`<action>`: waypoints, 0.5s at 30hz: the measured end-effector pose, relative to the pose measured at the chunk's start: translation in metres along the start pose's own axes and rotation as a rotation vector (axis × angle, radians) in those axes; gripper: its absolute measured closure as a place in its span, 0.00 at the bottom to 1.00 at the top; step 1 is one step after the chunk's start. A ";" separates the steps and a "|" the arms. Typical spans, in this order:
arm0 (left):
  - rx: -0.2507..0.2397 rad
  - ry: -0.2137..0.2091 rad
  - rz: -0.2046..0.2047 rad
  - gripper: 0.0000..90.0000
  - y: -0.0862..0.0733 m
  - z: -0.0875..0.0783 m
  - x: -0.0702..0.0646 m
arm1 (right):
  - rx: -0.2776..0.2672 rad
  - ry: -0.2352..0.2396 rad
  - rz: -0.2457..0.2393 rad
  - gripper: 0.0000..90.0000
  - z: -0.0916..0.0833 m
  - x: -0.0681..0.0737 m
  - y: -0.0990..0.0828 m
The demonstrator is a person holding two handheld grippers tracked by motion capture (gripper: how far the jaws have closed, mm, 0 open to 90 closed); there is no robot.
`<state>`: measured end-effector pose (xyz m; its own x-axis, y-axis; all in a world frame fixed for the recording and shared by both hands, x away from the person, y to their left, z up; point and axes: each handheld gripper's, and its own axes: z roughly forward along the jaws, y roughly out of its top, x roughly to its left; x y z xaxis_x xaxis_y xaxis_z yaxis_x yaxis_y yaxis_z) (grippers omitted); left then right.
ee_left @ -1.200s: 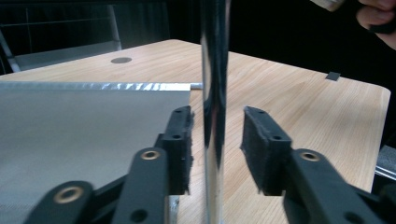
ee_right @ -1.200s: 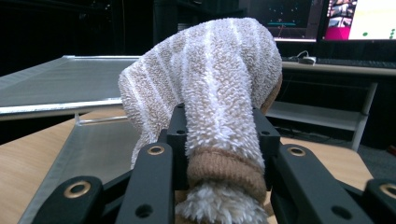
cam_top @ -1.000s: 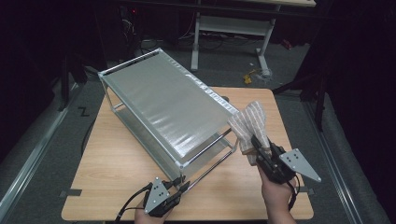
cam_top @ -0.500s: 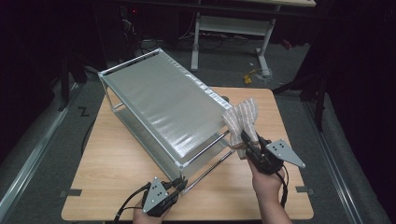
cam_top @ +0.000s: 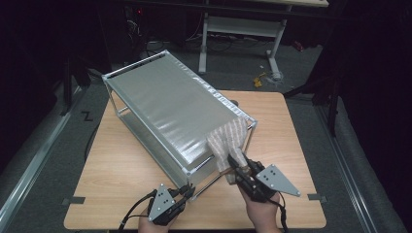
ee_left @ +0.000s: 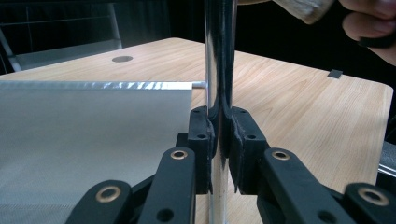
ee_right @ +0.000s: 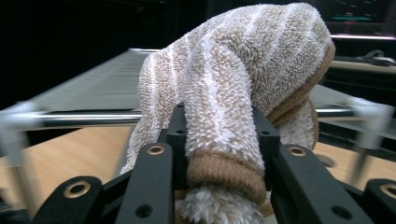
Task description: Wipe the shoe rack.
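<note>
Left tongs clamped on silver metal shelf rack's upright post, steadying it. Right tongs grip beige white-striped fuzzy sock at rack's corner. Next, likely: lay sock on top shelf.

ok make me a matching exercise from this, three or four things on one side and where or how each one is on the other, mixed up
Things:
1. left tongs
2. right tongs
3. striped towel
4. table

States:
A. light wood, bears the rack
B. draped over the near corner of the rack's top
C. shut on an upright metal post of the rack
D. shut on fluffy cloth

Pairs: 1-C, 2-D, 3-B, 4-A
</note>
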<state>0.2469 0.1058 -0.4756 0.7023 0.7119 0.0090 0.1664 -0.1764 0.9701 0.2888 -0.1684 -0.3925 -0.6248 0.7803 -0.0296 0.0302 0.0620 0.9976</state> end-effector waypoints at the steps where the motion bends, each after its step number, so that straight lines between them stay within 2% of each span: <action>1: 0.000 0.000 0.000 0.89 0.000 0.000 0.000 | -0.005 0.014 -0.007 0.76 0.000 0.005 0.000; 4: -0.001 0.000 0.000 0.89 0.000 0.000 0.000 | -0.011 0.058 -0.008 0.76 -0.001 0.021 -0.001; 11: 0.002 0.000 0.005 0.89 0.000 0.000 0.000 | -0.014 0.156 -0.060 0.77 -0.003 0.048 0.004; 15: 0.003 0.001 0.005 0.89 0.000 0.000 0.000 | -0.015 0.156 -0.066 0.78 -0.002 0.050 0.005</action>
<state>0.2471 0.1058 -0.4754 0.7027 0.7114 0.0143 0.1651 -0.1825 0.9693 0.2563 -0.1303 -0.3891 -0.7386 0.6687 -0.0859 -0.0258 0.0993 0.9947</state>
